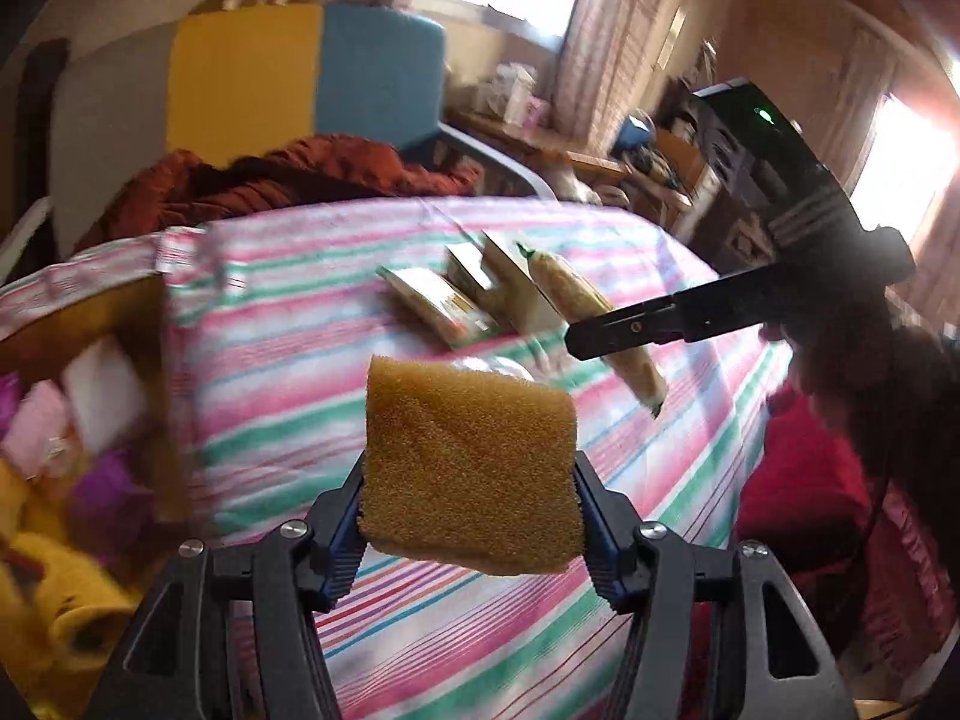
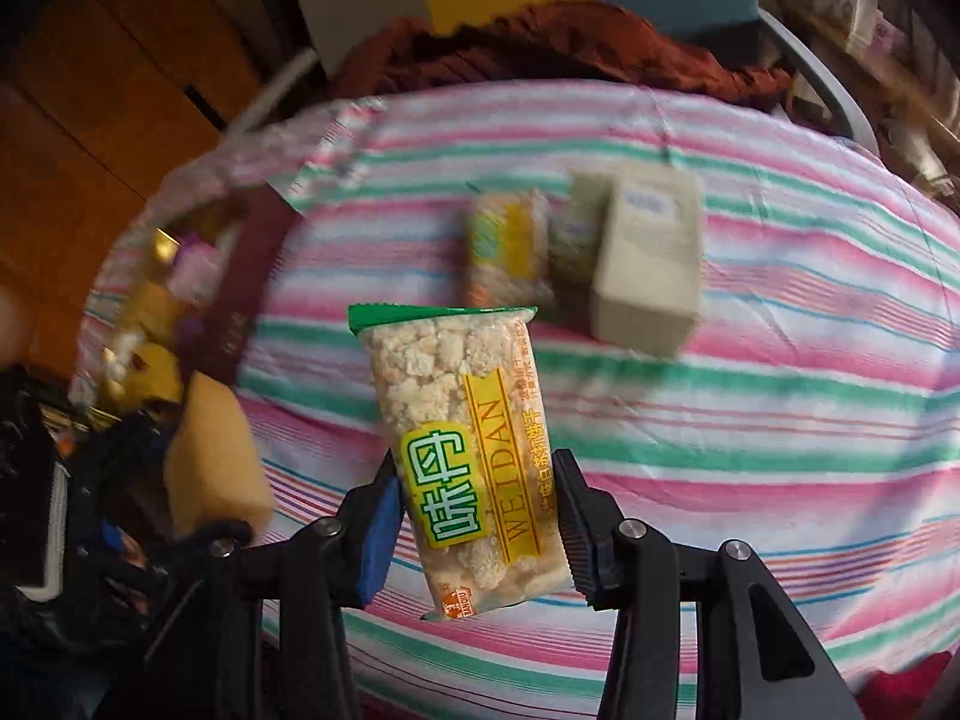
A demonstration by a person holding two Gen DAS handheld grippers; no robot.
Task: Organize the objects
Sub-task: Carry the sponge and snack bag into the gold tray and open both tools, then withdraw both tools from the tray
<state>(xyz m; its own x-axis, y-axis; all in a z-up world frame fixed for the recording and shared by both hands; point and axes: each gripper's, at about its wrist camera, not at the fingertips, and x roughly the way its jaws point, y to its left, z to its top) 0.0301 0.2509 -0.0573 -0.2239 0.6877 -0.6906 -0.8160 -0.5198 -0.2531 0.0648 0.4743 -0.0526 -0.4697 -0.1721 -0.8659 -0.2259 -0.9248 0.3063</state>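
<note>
Tan sponge (image 1: 471,468) and snack packet (image 2: 465,456) — both held aloft.

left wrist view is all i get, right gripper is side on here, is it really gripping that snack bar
Observer: Yes. In the right wrist view both pads of the right gripper press the sides of the snack bar, which is up off the striped cloth.
Operator: which end is up
Observer: The green sealed end points away from the jaws; the lower end sits between them.
Operator: anything printed on it
Observer: WEIDAN, on a yellow band along the wrapper.
Operator: my sponge look ok from there
Observer: The sponge shows at the left edge, held in the left gripper, off the cloth.
</note>
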